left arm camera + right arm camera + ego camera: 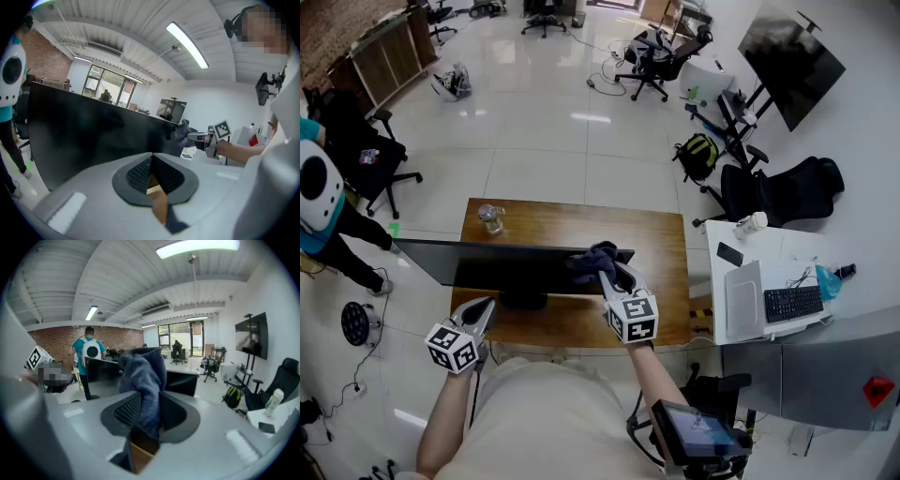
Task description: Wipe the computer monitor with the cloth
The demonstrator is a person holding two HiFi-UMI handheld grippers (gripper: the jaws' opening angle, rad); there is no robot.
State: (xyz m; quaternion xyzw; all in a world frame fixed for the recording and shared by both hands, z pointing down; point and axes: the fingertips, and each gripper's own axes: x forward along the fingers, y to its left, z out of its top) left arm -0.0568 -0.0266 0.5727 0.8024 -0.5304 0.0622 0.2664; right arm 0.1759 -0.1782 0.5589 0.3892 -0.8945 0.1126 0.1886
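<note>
My right tool [606, 272] is clamped on a dark blue-grey fleecy cloth [595, 255]. In the right gripper view the cloth fills the gap btw the jaws and bunches up above them. From the head view, the cloth sits against the top edge of the wide black flat-screen monitor [506, 267], near its right end, touching it. The monitor stands lengthwise across the brown wooden desk [661, 246], nearer the front edge than the back. My left tool [483, 307] hangs by the desk's front edge, left of centre, just beside the monitor but apart from it. Its jaws are pressed together w/ nothing btw them, per the left gripper view. A small clear glass jar [491, 217] stands near the desk's back left corner, behind the monitor.
</note>
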